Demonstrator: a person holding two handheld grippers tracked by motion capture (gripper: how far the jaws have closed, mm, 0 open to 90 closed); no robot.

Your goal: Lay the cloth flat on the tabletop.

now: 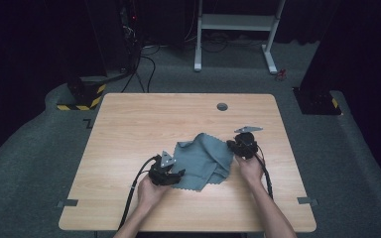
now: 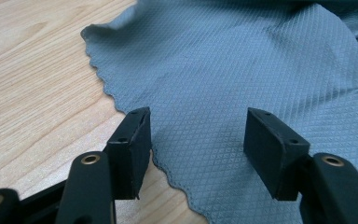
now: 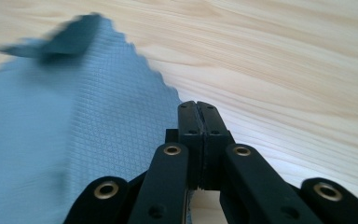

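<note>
Your right gripper (image 3: 198, 108) clenched on the grey-blue textured cloth's (image 1: 203, 156) scalloped edge, your left gripper (image 2: 196, 140) released, jaws straddling that cloth, pale wooden table (image 1: 144, 116) beneath.

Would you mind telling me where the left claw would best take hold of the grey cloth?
Probably at the scalloped near edge of the grey cloth. It lies flat on the table, right between the open jaws of the left claw, so come in low from the table side and pinch that hem.
</note>
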